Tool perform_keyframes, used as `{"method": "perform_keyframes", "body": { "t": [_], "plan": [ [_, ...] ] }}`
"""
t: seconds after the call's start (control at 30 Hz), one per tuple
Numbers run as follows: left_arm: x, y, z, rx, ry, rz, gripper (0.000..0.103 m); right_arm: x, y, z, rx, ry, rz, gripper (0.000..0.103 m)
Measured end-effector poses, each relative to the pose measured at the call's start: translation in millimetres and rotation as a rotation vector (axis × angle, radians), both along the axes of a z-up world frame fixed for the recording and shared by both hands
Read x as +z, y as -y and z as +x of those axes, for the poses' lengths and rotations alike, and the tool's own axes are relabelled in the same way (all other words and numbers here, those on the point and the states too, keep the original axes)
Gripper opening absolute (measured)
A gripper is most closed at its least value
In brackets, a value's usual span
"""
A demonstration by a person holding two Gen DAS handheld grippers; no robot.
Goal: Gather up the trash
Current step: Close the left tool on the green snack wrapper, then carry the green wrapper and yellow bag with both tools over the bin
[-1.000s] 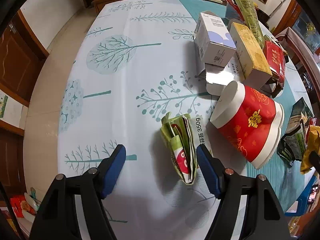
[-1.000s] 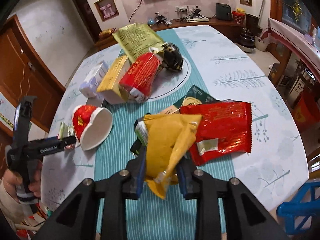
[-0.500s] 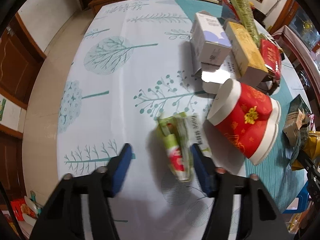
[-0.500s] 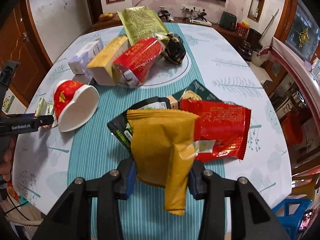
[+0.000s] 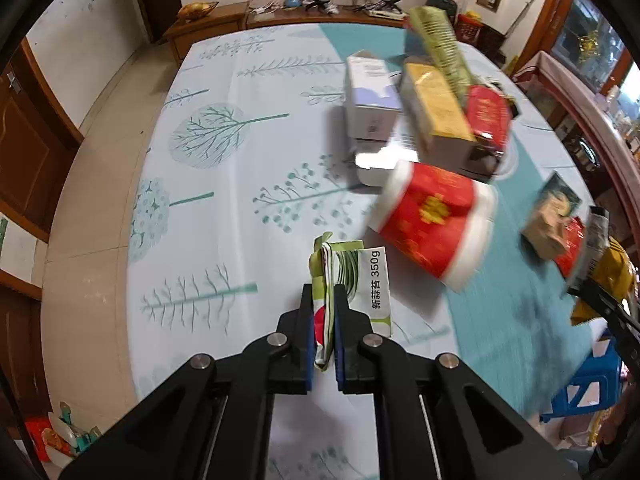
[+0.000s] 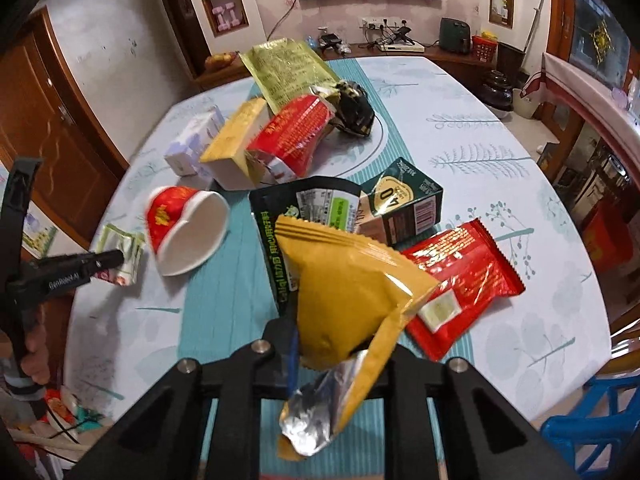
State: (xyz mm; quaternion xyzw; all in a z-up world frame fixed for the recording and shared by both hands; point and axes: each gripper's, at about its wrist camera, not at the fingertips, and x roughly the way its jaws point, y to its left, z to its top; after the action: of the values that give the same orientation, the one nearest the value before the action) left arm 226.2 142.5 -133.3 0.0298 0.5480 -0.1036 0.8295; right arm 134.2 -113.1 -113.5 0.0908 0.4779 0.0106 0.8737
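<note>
My left gripper (image 5: pixel 323 322) is shut on a folded green and white wrapper (image 5: pixel 352 276) marked 350g, at the near left of the table. The wrapper also shows in the right wrist view (image 6: pixel 122 254), with the left gripper (image 6: pixel 116 258) on it. My right gripper (image 6: pixel 332 344) is shut on a yellow snack bag (image 6: pixel 352 292) and holds it above the teal runner. A red and white paper cup (image 5: pixel 432 220) lies on its side beside the wrapper.
A black pouch (image 6: pixel 288 216), a dark green carton (image 6: pixel 404 204) and a red wrapper (image 6: pixel 464 280) lie under and behind the yellow bag. A white box (image 5: pixel 370 96), a yellow box (image 5: pixel 436 108) and red and green bags crowd the far side. A blue stool (image 6: pixel 592 424) stands at the right.
My left gripper moved forward and closed on the green and white wrapper. My right gripper lifted the yellow bag higher, uncovering the black pouch beneath.
</note>
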Motion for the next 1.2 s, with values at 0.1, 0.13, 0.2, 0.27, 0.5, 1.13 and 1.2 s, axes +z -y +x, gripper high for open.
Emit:
{"method": "perform_keyframes", "body": {
  "t": [0.1, 0.13, 0.2, 0.27, 0.5, 1.13, 1.2],
  "plan": [
    [15, 7, -22, -0.033, 0.010, -0.024, 0.005, 7, 4, -12, -0.003, 0.015, 0.049, 0.017],
    [19, 12, -29, -0.049, 0.010, -0.031, 0.005, 10, 5, -18, -0.003, 0.019, 0.059, 0.017],
    [26, 23, -47, -0.080, 0.007, -0.046, 0.005, 13, 7, -28, -0.002, 0.024, 0.075, 0.017],
    [30, 36, -64, -0.110, 0.002, -0.056, 0.005, 15, 10, -42, -0.003, 0.025, 0.092, 0.017],
    [30, 93, -124, -0.208, -0.035, -0.071, 0.005, 12, 24, -101, 0.010, 0.004, 0.126, 0.017],
    [-36, 168, -245, -0.287, -0.089, 0.029, 0.005, -70, 60, -214, -0.001, -0.166, 0.188, 0.017],
    [-47, 170, -251, -0.293, -0.095, 0.035, 0.005, -80, 62, -218, -0.012, -0.184, 0.193, 0.017]
  ]
}}
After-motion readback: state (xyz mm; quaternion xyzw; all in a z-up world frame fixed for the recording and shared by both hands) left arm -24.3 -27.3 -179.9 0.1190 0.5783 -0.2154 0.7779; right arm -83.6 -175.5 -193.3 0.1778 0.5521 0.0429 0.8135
